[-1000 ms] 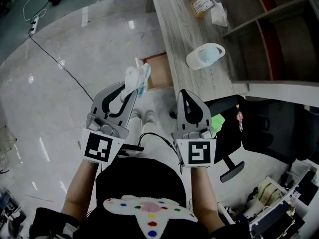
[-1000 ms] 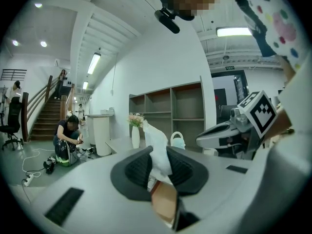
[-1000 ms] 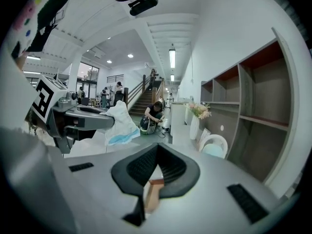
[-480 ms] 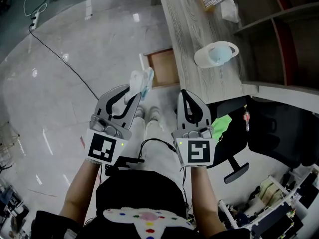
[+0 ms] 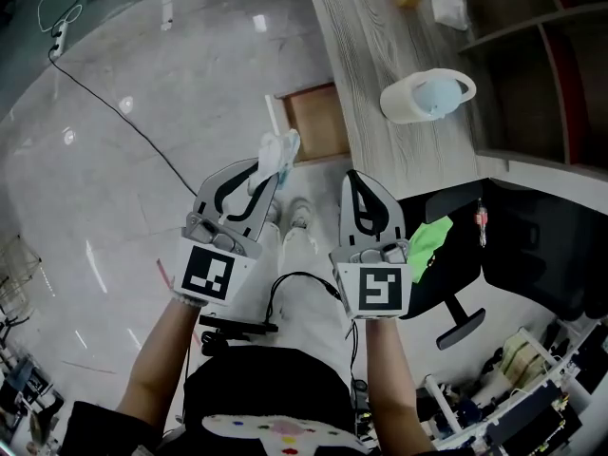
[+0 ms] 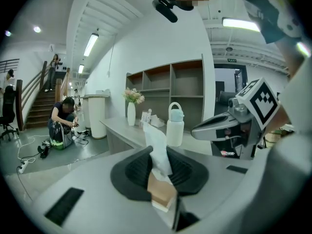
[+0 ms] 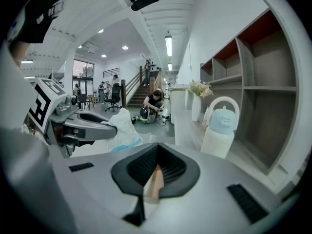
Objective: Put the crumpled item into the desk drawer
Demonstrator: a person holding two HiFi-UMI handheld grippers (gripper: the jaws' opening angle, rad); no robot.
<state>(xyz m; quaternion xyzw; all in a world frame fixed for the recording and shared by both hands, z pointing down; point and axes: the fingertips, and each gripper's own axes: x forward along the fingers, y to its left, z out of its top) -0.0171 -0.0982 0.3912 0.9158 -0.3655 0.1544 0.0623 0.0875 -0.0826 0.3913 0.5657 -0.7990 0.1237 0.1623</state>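
One crumpled item (image 5: 277, 152) in left gripper (image 5: 265, 179), near open drawer (image 5: 318, 122) edge.

This is a large open office hall. A long wood-grain desk (image 5: 380, 74) with open shelves (image 7: 253, 77) behind it stands on a polished stone floor (image 5: 142, 160). A black office chair (image 5: 541, 245) is beside it, and a staircase (image 6: 39, 106) rises under ceiling strip lights (image 6: 90, 44).
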